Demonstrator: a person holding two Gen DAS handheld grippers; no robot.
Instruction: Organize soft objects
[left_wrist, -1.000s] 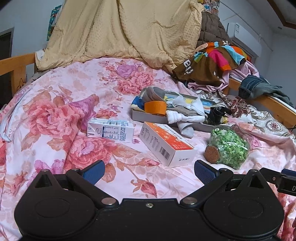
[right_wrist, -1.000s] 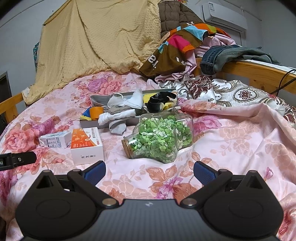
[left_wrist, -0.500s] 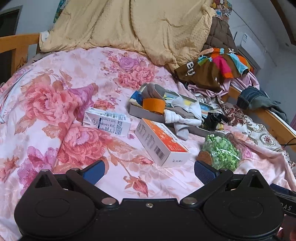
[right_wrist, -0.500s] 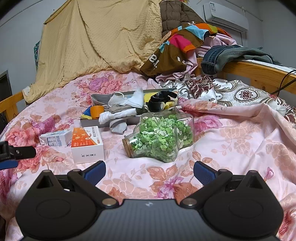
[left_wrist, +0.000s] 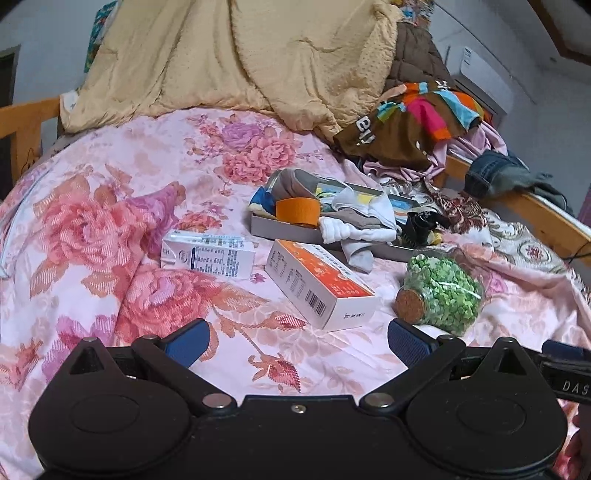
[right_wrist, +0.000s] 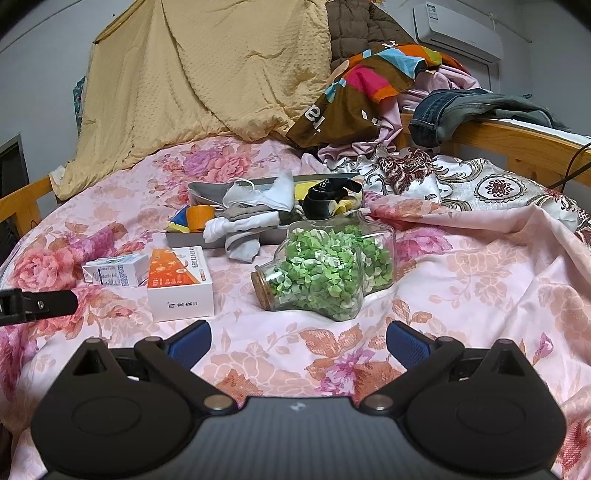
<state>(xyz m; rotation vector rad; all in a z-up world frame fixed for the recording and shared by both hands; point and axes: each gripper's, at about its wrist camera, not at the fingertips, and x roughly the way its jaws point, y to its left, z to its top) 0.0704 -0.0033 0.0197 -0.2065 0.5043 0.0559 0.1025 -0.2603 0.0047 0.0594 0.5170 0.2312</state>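
On the floral bedspread (left_wrist: 110, 236), going left to right from the left wrist view: milk carton (left_wrist: 207, 255) at about 11 o'clock of the left tongs (left_wrist: 295, 341), lying flat. Orange-and-white box (left_wrist: 317, 282) at 12, long axis running from 10 toward 4. Beyond it, grey tray (left_wrist: 273, 226) heaped with soft things: an orange tape roll (left_wrist: 297, 211), white socks (left_wrist: 351, 230), one sock toe spilling over the near rim onto the bedspread. Corked jar of green bits (left_wrist: 441, 293) on its side at 1 o'clock, cork toward the tongs.

Left tongs: spread wide, nothing between the blue pads. Right tongs (right_wrist: 297, 339): likewise wide apart and empty.

From the right wrist view the tray sits at 11 to 12 o'clock, behind the jar (right_wrist: 325, 273), which lies directly ahead and partly screens it. Sock pile (right_wrist: 240, 225) runs roughly crosswise, 9 to 3.

Judgement: both tongs are well short of the tray. The left has the clearer line, needing only to pass over the box; the right would have to go round the jar. The dangling sock toe looks the easiest first pinch. Nothing sorted yet, by the look of the heap.
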